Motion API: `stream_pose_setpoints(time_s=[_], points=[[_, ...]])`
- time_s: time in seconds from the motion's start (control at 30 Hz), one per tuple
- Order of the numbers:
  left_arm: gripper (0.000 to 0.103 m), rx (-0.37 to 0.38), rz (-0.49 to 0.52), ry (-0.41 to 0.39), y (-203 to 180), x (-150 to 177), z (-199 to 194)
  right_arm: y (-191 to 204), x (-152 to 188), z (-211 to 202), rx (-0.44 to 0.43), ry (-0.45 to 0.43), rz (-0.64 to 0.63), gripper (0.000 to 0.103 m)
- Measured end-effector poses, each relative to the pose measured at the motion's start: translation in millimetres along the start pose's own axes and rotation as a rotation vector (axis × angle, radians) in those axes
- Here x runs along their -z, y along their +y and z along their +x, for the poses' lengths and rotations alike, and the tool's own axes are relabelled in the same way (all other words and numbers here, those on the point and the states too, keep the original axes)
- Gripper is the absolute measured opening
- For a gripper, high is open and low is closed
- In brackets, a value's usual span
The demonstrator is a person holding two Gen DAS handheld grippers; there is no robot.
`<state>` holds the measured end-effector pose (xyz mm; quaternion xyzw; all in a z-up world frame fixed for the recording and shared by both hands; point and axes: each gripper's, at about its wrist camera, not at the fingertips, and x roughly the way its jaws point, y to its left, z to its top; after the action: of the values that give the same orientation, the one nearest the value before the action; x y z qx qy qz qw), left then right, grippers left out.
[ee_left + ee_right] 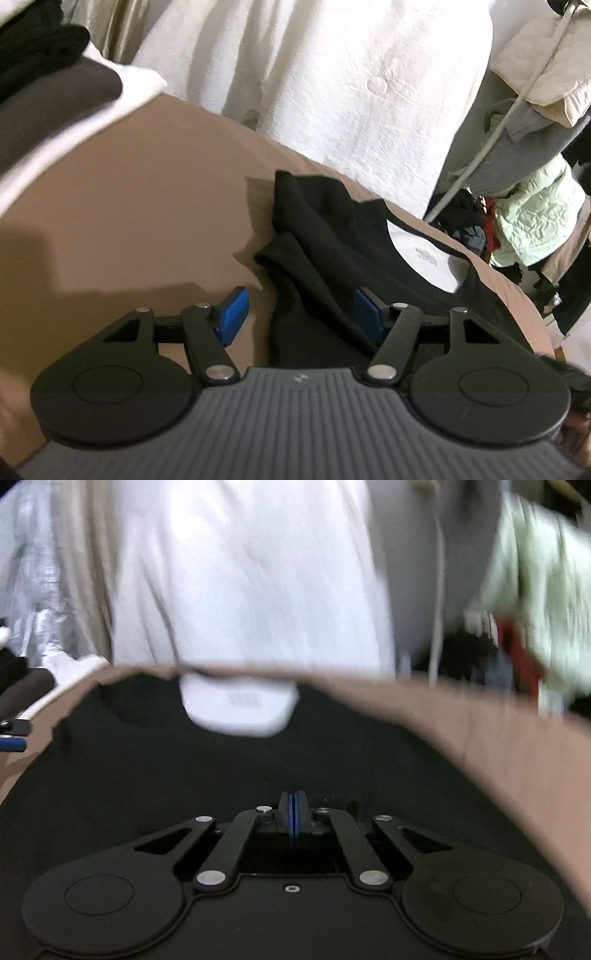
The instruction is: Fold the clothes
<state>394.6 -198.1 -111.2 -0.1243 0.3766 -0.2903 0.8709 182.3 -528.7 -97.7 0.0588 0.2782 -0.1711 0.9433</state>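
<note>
A black T-shirt [332, 243] lies spread on a tan surface [129, 221], its neck opening showing a white inner lining [417, 254] with a printed label. One sleeve [295, 199] is bunched at the shirt's left edge. My left gripper [301, 314] stands open over that left edge, one blue pad [234, 314] above the tan surface and the other above the black cloth. In the right wrist view the same shirt [147, 775] fills the foreground, neck lining [240, 709] ahead. My right gripper [293, 812] is shut low over the shirt; no cloth shows between its pads.
A stack of folded dark and white clothes [44, 96] sits at the far left. A white textured cloth [332, 92] hangs behind the surface. A rack with pale and dark garments [535, 221] stands at the right, beyond the surface's edge.
</note>
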Motion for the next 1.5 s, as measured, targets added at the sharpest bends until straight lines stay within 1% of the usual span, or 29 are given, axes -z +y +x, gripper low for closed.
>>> stream_pose_setpoints(time_s=[0.07, 0.13, 0.17, 0.27, 0.33, 0.43, 0.47, 0.57, 0.6, 0.63, 0.67, 0.7, 0.73, 0.8, 0.87, 0.9, 0.93, 0.97, 1.03, 1.07, 1.1, 1.13, 1.17, 1.23, 1.27, 1.33, 1.37, 1.43, 1.5], points=[[0.063, 0.000, -0.011, -0.018, 2, -5, -1, -1, -19, -19, 0.023, -0.099, -0.049, 0.002], [0.063, 0.014, -0.017, -0.037, 2, -12, 0, -12, -39, -33, 0.049, -0.183, -0.043, 0.002], [0.063, 0.016, -0.008, -0.043, 0, -16, 2, -20, -47, -35, 0.064, -0.200, -0.031, 0.002], [0.063, 0.006, 0.041, -0.053, -7, -28, 14, -48, -59, -20, 0.088, -0.151, 0.027, 0.002], [0.064, 0.003, 0.095, -0.042, -13, -41, 34, -66, -53, -4, 0.031, -0.093, 0.104, 0.002], [0.066, 0.024, 0.104, 0.017, -16, -62, 69, -71, -41, 10, 0.011, -0.037, 0.105, 0.002], [0.070, 0.033, 0.100, 0.034, -17, -68, 81, -72, -38, 12, 0.003, -0.029, 0.098, 0.002], [0.072, 0.000, 0.147, 0.099, -24, -77, 117, -75, -37, 13, -0.034, -0.028, 0.113, 0.002], [0.066, -0.014, 0.174, 0.120, -27, -77, 127, -76, -39, 13, -0.042, -0.031, 0.118, 0.002], [0.053, -0.029, 0.208, 0.139, -31, -76, 135, -77, -42, 12, -0.049, -0.035, 0.115, 0.002], [0.006, -0.043, 0.241, 0.158, -34, -75, 143, -79, -46, 12, -0.062, -0.038, 0.108, 0.002], [0.006, -0.073, 0.274, 0.157, -37, -74, 147, -81, -51, 10, -0.076, -0.045, 0.103, 0.002], [0.006, -0.104, 0.289, 0.128, -38, -76, 144, -79, -55, 5, -0.093, -0.057, 0.104, 0.002], [0.006, -0.117, 0.216, 0.065, -24, -85, 131, -83, -65, -1, -0.134, -0.091, 0.122, 0.002], [0.006, -0.069, 0.125, 0.058, -2, -94, 126, -94, -68, 7, -0.184, -0.098, 0.189, 0.002], [0.006, -0.051, 0.099, 0.079, 7, -97, 129, -98, -70, 14, -0.203, -0.089, 0.218, 0.002], [0.007, -0.067, 0.097, 0.105, 13, -96, 134, -99, -69, 30, -0.192, -0.041, 0.235, 0.002], [0.010, -0.102, 0.104, 0.116, 15, -95, 138, -101, -66, 51, -0.152, 0.019, 0.253, 0.003], [0.026, -0.136, 0.102, 0.101, 16, -93, 135, -101, -59, 87, -0.038, 0.127, 0.262, 0.010], [0.035, -0.110, 0.093, 0.076, 17, -92, 128, -101, -54, 99, 0.016, 0.156, 0.254, 0.010], [0.042, -0.059, 0.081, 0.041, 17, -91, 118, -102, -51, 102, 0.046, 0.155, 0.254, 0.011], [0.045, -0.009, 0.068, 0.006, 17, -89, 107, -103, -49, 100, 0.057, 0.135, 0.268, 0.012], [0.049, 0.042, 0.075, -0.012, 15, -87, 98, -105, -47, 92, 0.052, 0.104, 0.304, 0.029], [0.049, 0.115, 0.152, 0.005, 3, -81, 84, -109, -40, 72, 0.016, 0.042, 0.400, 0.050], [0.049, 0.130, 0.206, 0.025, -5, -76, 80, -111, -36, 62, -0.028, 0.025, 0.437, 0.050], [0.049, 0.099, 0.310, 0.075, -22, -64, 81, -113, -30, 52, -0.098, 0.026, 0.497, 0.052], [0.049, 0.070, 0.340, 0.107, -29, -57, 86, -113, -28, 51, -0.124, 0.041, 0.522, 0.059], [0.049, -0.002, 0.366, 0.161, -36, -46, 104, -111, -23, 64, -0.162, 0.095, 0.567, 0.066], [0.043, -0.092, 0.338, 0.213, -34, -37, 120, -106, -19, 85, -0.171, 0.157, 0.601, 0.068]])
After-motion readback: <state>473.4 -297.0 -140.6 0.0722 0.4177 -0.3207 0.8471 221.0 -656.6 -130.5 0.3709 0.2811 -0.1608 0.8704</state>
